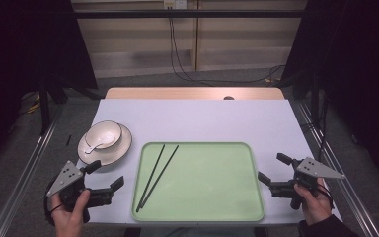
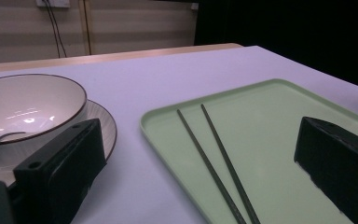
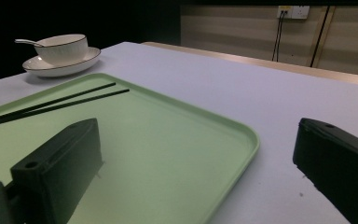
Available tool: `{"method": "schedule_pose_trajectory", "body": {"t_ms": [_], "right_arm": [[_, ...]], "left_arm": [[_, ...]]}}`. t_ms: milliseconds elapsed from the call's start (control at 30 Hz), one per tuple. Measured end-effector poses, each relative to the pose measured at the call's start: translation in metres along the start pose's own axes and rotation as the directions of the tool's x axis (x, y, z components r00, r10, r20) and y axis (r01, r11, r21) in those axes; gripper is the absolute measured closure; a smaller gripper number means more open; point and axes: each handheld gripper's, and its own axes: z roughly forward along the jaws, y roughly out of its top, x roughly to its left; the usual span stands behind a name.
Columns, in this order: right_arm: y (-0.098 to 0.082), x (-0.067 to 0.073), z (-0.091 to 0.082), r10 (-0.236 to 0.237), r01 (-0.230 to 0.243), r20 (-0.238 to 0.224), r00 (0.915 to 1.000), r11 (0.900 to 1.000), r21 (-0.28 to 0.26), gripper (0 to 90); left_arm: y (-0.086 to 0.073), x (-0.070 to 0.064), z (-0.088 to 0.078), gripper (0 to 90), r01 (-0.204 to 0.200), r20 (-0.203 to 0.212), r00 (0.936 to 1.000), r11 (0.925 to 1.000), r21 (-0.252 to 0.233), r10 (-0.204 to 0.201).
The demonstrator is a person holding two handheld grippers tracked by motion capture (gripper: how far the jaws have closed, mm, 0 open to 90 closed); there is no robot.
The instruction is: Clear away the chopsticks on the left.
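Note:
Two black chopsticks [image 1: 157, 173] lie side by side on the left part of a pale green tray [image 1: 212, 146]. To the tray's left, a white bowl [image 1: 103, 134] with a dark rim stands on a matching plate [image 1: 121, 148]. A white spoon [image 1: 94, 145] rests in the bowl. My left gripper [image 1: 106, 174] is open at the near left, between plate and tray, with nothing between its jaws. In the left gripper view the chopsticks [image 2: 214, 158] lie ahead between the jaws, with the bowl [image 2: 28, 105] to the left. My right gripper [image 1: 272, 168] is open and empty by the tray's right edge [image 3: 247, 140].
The table's white top [image 1: 197, 118] runs back to a wooden strip [image 1: 192, 93]. Metal rails [image 1: 34, 158] flank the table on both sides. Cables [image 1: 187, 74] trail over the floor behind it, and dark curtains [image 1: 24, 44] hang at both sides.

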Motion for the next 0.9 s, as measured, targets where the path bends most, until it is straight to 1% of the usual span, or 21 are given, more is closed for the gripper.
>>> {"method": "schedule_pose_trajectory", "body": {"t_ms": [33,67,100,133,300,367,400,433,467,533,567,600,667,733,800,833,900], "right_arm": [[0.0,0.0,0.0,-0.001,0.001,-0.001,1.0,1.0,0.0,0.7],[0.0,0.0,0.0,-0.005,0.005,-0.004,1.0,1.0,0.002,0.7],[0.0,0.0,0.0,-0.005,0.005,-0.004,1.0,1.0,0.002,0.7],[0.0,0.0,0.0,-0.002,0.002,-0.001,1.0,1.0,-0.002,0.7],[0.0,0.0,-0.001,0.001,-0.001,-0.001,1.0,1.0,-0.002,0.7],[0.0,0.0,0.0,0.002,-0.002,-0.001,1.0,1.0,-0.003,0.7],[0.0,0.0,0.0,0.002,-0.002,0.0,1.0,1.0,-0.004,0.7],[0.0,0.0,-0.001,0.003,-0.003,0.001,1.0,1.0,-0.003,0.7],[0.0,0.0,-0.001,0.004,-0.004,0.004,1.0,1.0,-0.004,0.7],[0.0,0.0,-0.001,0.011,-0.011,0.004,0.9999,1.0,-0.009,0.7],[0.0,0.0,-0.001,0.008,-0.008,0.01,0.9999,1.0,-0.008,0.7],[0.0,-0.001,-0.001,0.005,-0.005,0.011,0.9999,1.0,-0.01,0.6],[0.0,-0.001,-0.001,0.001,-0.001,0.009,1.0,1.0,-0.013,0.6],[0.0,0.0,-0.002,0.005,-0.004,0.014,0.9999,1.0,-0.018,0.6],[0.0,-0.001,-0.002,-0.005,0.005,0.019,0.9998,1.0,-0.021,0.6],[0.0,-0.001,-0.002,-0.002,0.002,0.014,0.9999,1.0,-0.019,0.5],[-0.001,-0.001,-0.002,0.001,0.0,0.018,0.9998,1.0,-0.016,0.5]], "left_arm": [[-0.001,0.0,-0.004,1.6,0.001,-0.027,0.9996,1.0,-0.007,-0.001],[-0.003,0.001,-0.006,1.6,0.012,-0.032,0.9994,0.9999,-0.011,-0.012],[-0.004,0.001,-0.009,1.6,0.037,-0.04,0.9985,0.999,-0.025,-0.038],[-0.007,0.002,-0.013,1.5,0.054,-0.065,0.9963,0.998,-0.033,-0.056],[-0.019,0.007,-0.025,1.6,0.081,-0.097,0.9916,0.9957,-0.043,-0.085],[-0.022,0.009,-0.029,1.5,0.078,-0.097,0.9918,0.9956,-0.051,-0.083],[-0.023,0.01,-0.031,1.5,0.078,-0.097,0.9917,0.9946,-0.068,-0.084],[-0.025,0.011,-0.034,1.5,0.089,-0.098,0.9904,0.9925,-0.084,-0.097],[-0.026,0.011,-0.035,1.5,0.089,-0.091,0.991,0.9922,-0.087,-0.097],[-0.031,0.013,-0.036,1.4,0.082,-0.109,0.9899,0.9935,-0.079,-0.09],[-0.032,0.013,-0.036,1.4,0.084,-0.126,0.9876,0.9937,-0.073,-0.093],[-0.033,0.014,-0.036,1.4,0.079,-0.128,0.9879,0.9943,-0.071,-0.088],[-0.033,0.014,-0.036,1.3,0.081,-0.139,0.9862,0.9937,-0.078,-0.091],[-0.033,0.014,-0.035,1.3,0.074,-0.145,0.9858,0.9944,-0.075,-0.085],[-0.033,0.014,-0.034,1.3,0.078,-0.131,0.9876,0.9945,-0.071,-0.087],[-0.032,0.014,-0.033,1.3,0.076,-0.135,0.9871,0.9947,-0.07,-0.085],[-0.032,0.015,-0.031,1.3,0.076,-0.124,0.9887,0.9951,-0.064,-0.084]]}}
